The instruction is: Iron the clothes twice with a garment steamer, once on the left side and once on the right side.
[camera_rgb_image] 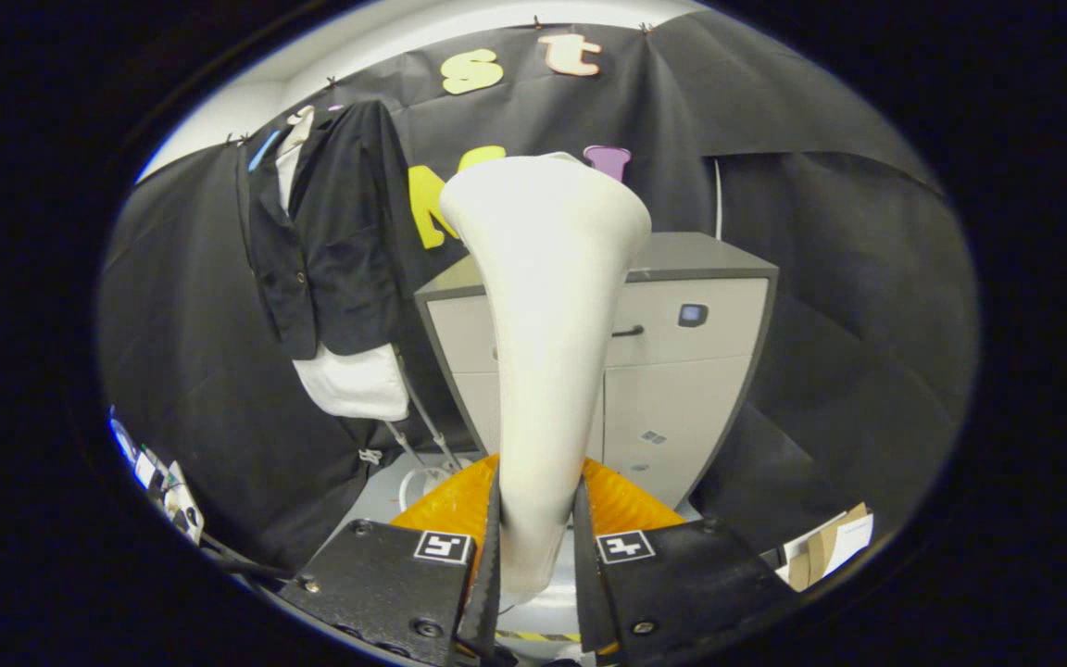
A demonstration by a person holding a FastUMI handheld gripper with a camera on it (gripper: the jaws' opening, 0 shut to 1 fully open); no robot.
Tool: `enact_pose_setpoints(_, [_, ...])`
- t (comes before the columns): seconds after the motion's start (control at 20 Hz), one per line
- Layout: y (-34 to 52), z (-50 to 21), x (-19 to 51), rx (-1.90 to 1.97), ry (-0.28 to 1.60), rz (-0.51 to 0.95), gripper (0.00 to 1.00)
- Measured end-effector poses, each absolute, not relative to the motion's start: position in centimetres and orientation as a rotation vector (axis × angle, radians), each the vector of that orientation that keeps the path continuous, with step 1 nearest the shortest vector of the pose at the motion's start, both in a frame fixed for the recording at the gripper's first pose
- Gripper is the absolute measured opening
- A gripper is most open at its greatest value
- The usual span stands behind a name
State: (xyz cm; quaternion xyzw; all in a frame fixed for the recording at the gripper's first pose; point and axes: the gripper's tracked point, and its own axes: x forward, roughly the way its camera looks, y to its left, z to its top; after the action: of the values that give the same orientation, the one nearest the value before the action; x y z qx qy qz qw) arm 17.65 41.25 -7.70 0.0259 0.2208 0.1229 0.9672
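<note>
A grey drawer cabinet [672, 371] stands against the black cloth wall [830, 278].

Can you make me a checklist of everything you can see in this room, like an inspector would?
Surface: pale floor below the clothes; an orange thing lies just behind the fingers.
Job's things: white garment steamer held upright between the fingers; black jacket over a white shirt hangs beyond it, apart from the steamer.
Clutter: cardboard pieces beside the cabinet; small items low by the cloth wall, too small to tell.
Grippers: hand-held gripper shut on the steamer's handle.
Cables: a white cord loops on the floor under the shirt.
Surroundings: grey drawer cabinet; black cloth wall.
</note>
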Motion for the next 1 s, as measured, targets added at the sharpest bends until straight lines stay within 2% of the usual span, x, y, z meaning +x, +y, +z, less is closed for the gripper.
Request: enact_pose_setpoints(1.0, [39.8, -7.9, 16.8, 0.116, 0.452, 0.195, 0.36])
